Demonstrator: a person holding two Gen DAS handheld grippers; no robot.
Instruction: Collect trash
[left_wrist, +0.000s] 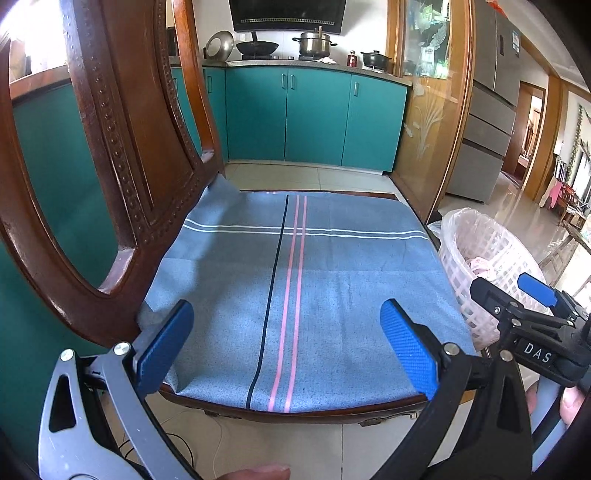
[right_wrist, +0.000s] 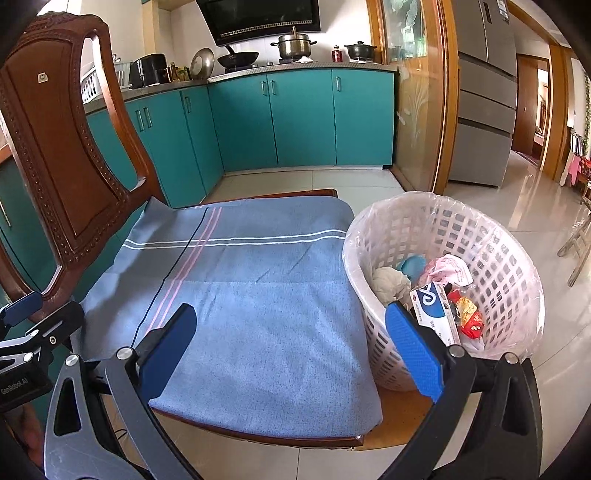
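A: Where are we w/ the trash?

B: Looks like it's all in the basket (right_wrist: 480, 236) already. We see a white-and-blue box (right_wrist: 434, 310), a red wrapper (right_wrist: 469, 314), a pink crumpled wrapper (right_wrist: 448, 269) and a pale wad (right_wrist: 389, 282) inside the liner. The blue cloth (right_wrist: 251, 295) on the chair (right_wrist: 55, 147) shows nothing left on it.

A: Grippers?

B: Both spread wide, nothing between the pads. Left gripper (left_wrist: 286, 345) hangs over the front of the cloth, right gripper (right_wrist: 290, 350) sits near the seat's front edge, its right pad just in front of the basket wall.

A: So the step in hand?

B: Prob a last check, we judge. To do it well we sweep both cams slowly across the cloth, esp. the fold by the chair back, and look at the floor (left_wrist: 314, 177) around the legs, since neither view shows under the seat.

A: Risks?

B: The basket stands on the seat corner, close to the edge. We keep the right pad off its rim so we don't tip it.
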